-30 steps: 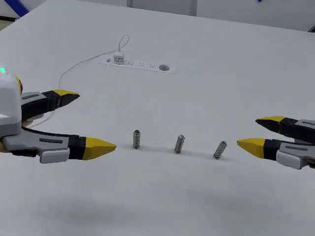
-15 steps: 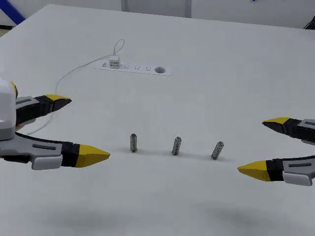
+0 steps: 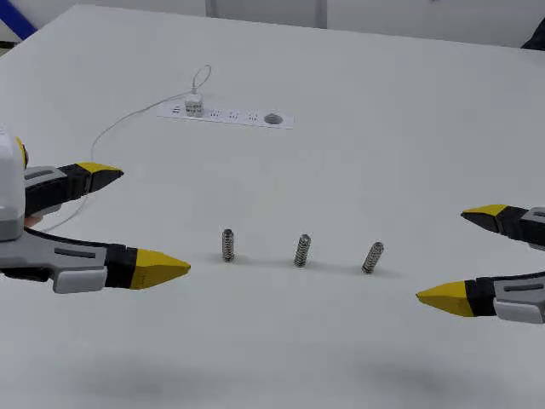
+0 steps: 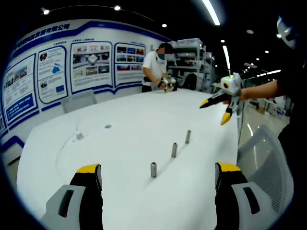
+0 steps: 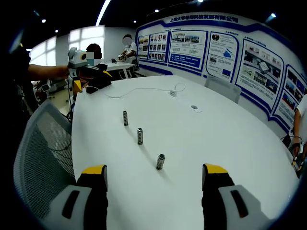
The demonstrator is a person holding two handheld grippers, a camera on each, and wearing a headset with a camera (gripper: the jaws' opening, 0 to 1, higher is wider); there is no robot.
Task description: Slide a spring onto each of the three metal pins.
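Well ahead of left claw (image 4: 157, 167), springs (image 4: 173, 149)

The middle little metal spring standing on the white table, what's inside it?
The middle coiled metal spring stands on the white table. Its coils wrap all the way round, so what is inside cannot be seen.

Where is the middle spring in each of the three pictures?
Head view: the middle spring stands just below and right of the picture's centre.
Left gripper view: it is right of centre, lower half.
Right gripper view: it is left of centre, lower half.
Shared landmark: the white plug with its cable, seen in the left gripper view and the right gripper view too.
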